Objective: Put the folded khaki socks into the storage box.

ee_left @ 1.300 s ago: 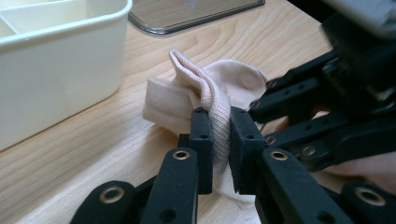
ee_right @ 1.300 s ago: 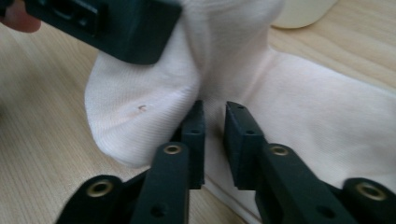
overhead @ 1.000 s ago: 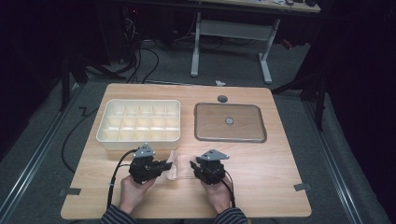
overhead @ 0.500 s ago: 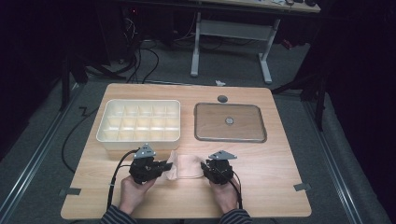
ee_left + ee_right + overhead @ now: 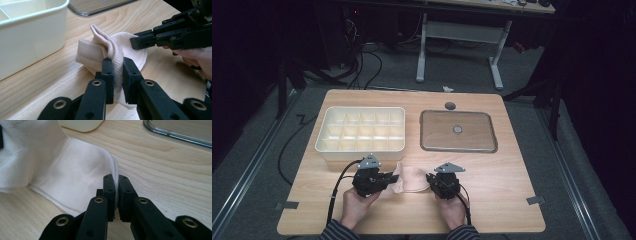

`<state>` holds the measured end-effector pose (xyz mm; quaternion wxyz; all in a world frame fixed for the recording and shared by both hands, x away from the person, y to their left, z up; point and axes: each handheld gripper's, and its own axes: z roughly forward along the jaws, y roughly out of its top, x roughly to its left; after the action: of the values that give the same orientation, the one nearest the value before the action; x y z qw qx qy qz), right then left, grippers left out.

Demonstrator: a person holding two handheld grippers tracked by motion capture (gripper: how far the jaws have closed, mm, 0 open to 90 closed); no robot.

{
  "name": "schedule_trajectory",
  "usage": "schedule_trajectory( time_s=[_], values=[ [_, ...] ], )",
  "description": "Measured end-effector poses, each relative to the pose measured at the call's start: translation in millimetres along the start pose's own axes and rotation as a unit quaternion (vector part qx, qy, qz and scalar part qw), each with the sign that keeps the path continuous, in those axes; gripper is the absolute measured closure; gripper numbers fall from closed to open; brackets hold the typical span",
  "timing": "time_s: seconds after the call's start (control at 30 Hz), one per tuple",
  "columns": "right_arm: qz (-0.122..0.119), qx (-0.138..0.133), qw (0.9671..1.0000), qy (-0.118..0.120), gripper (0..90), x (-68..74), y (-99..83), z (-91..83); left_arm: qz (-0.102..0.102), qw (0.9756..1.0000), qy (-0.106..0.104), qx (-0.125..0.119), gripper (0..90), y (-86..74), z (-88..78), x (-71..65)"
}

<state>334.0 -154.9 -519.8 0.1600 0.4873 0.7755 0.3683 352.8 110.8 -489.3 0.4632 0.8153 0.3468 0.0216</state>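
Since a second earlier, our right tongs (image 5: 430, 179) had slid from beside the left tongs (image 5: 391, 178) out to the sock's far end, and their jaws had just been closing, with the sock's edge between them.

From the high view, the pale sock (image 5: 412, 179) lay near the table's (image 5: 512, 185) front edge, stretched between both tongs, just in front of the cream divided tray (image 5: 362, 131). A clear lid (image 5: 458, 131) sat beside the tray toward the right edge. Our hands came in from the front edge, each holding its tongs.

From the left gripper view, the left tongs (image 5: 118, 75) were clamped narrowly on a bunched ribbed fold of the sock (image 5: 100, 50), which stood up from the wood. The tray wall (image 5: 32, 32) rose close by, and the right tongs (image 5: 136, 41) touched the sock's other end.

From the right gripper view, the right tongs (image 5: 117, 192) pinched the thin smooth edge of the sock (image 5: 75, 172), nearly closed on it. The lid's rim (image 5: 175, 133) lay well apart on the bare wood.
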Motion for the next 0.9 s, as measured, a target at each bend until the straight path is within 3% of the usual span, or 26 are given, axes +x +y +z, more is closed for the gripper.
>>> schedule_trajectory(
  time_s=[0.9],
  values=[
    [0.014, -0.001, 0.9997, 0.02, 86.0, 5.2, -1.8, 4.6, 0.022, 0.9995, -0.01, 0.02, 81.3, 8.1, 14.9, -13.9]
  ],
)
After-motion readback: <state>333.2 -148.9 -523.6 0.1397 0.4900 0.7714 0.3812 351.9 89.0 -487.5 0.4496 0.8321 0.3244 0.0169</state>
